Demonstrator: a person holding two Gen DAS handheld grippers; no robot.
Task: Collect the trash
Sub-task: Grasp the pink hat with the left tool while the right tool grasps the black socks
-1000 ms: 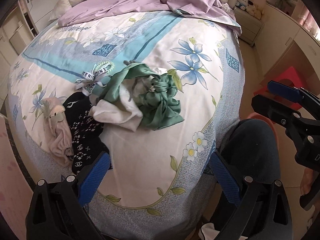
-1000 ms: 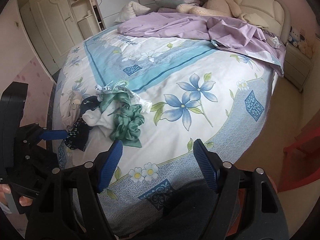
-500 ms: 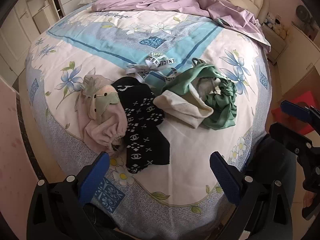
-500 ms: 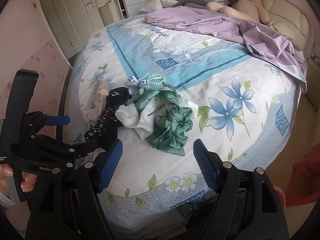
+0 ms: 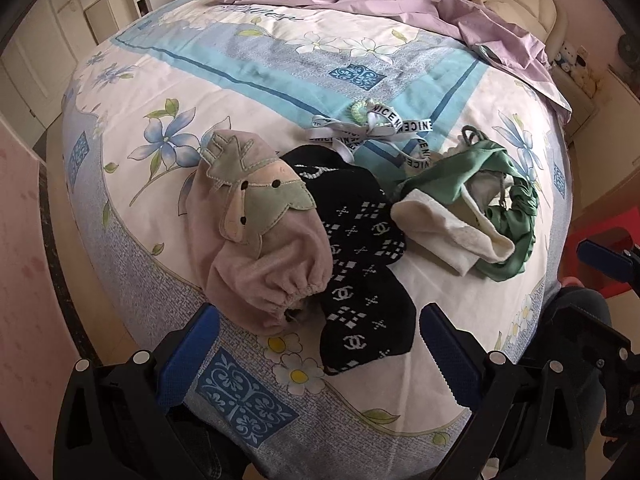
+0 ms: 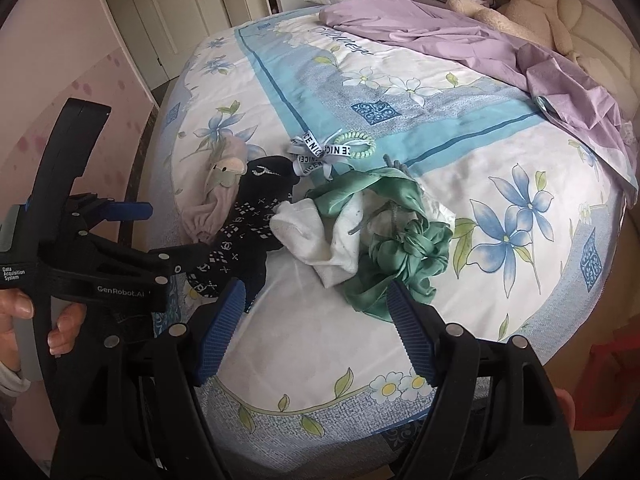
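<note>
A heap of small items lies near the bed's front edge. From left to right: a pink fleece piece (image 5: 260,256) (image 6: 218,204) with a green patch, a black patterned sock (image 5: 360,264) (image 6: 244,224), a white sock (image 5: 452,236) (image 6: 320,236), green satin cloth (image 5: 508,216) (image 6: 396,248). Behind them lie a printed white ribbon (image 5: 372,132) (image 6: 316,152) and a green coil hair tie (image 6: 356,146). My left gripper (image 5: 316,356) hovers open just in front of the pink piece and black sock. My right gripper (image 6: 312,328) hangs open in front of the white sock, nothing between its fingers.
The floral bedspread (image 5: 280,60) covers a round bed. A crumpled lilac sheet (image 6: 460,36), pillows and a teddy bear (image 6: 528,4) lie at the far side. Something red (image 5: 600,232) stands on the floor at right. A hand (image 6: 24,320) holds the left gripper.
Both grippers have swung leftward along the bed's edge and a little lower. The heap has shifted right and grown in the left view and moved toward the centre in the right view. Jaws unchanged.
</note>
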